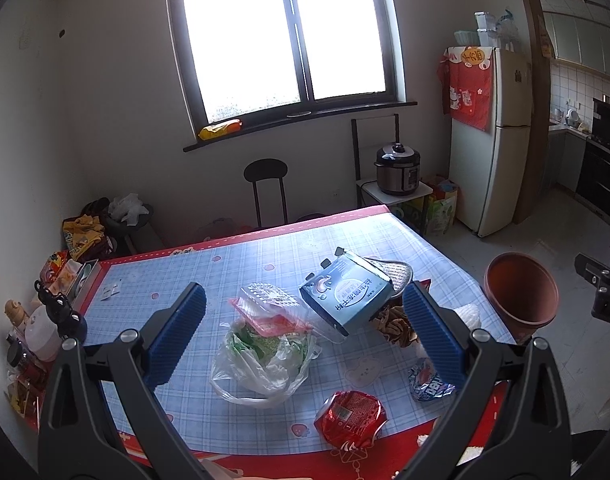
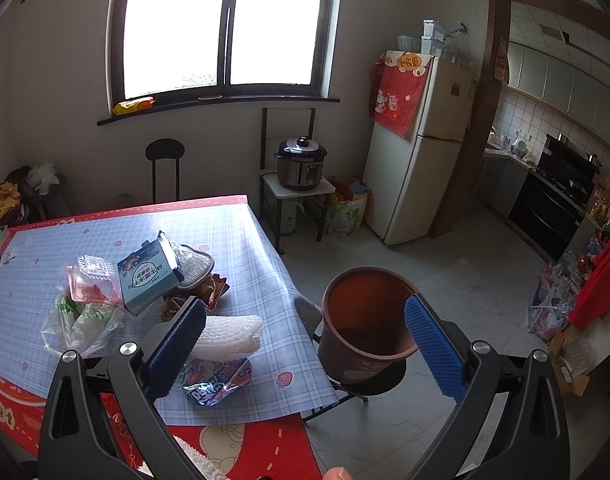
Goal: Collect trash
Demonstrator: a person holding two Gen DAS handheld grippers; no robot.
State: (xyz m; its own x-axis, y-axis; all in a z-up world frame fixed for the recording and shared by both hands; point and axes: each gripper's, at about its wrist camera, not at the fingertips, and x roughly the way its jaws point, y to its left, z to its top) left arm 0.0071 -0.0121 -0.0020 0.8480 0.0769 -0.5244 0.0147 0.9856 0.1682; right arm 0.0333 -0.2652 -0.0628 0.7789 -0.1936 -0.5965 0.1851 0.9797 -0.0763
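Held above a table (image 1: 209,264) covered in blue plaid with a red border. Left gripper (image 1: 305,320) spread wide, grasping nothing, hovering over a heap of trash. Beneath it, a clear plastic bag (image 1: 261,364) with green scraps inside, topped by a clear clamshell box (image 1: 271,308). Just right of that, a blue carton (image 1: 345,296), tilted, leaning against a grey mesh pad (image 1: 397,274). Nearer the table's front edge, a red foil lid (image 1: 351,416) and a crumpled blue wrapper (image 1: 427,384).

Right gripper (image 2: 305,340) likewise released, empty, poised past the table's right edge. White foam netting (image 2: 229,336) just beside its left finger (image 2: 177,344). Brown bin (image 2: 365,320) off the table's right side, resting on a dark stool (image 2: 369,388), open mouth up.
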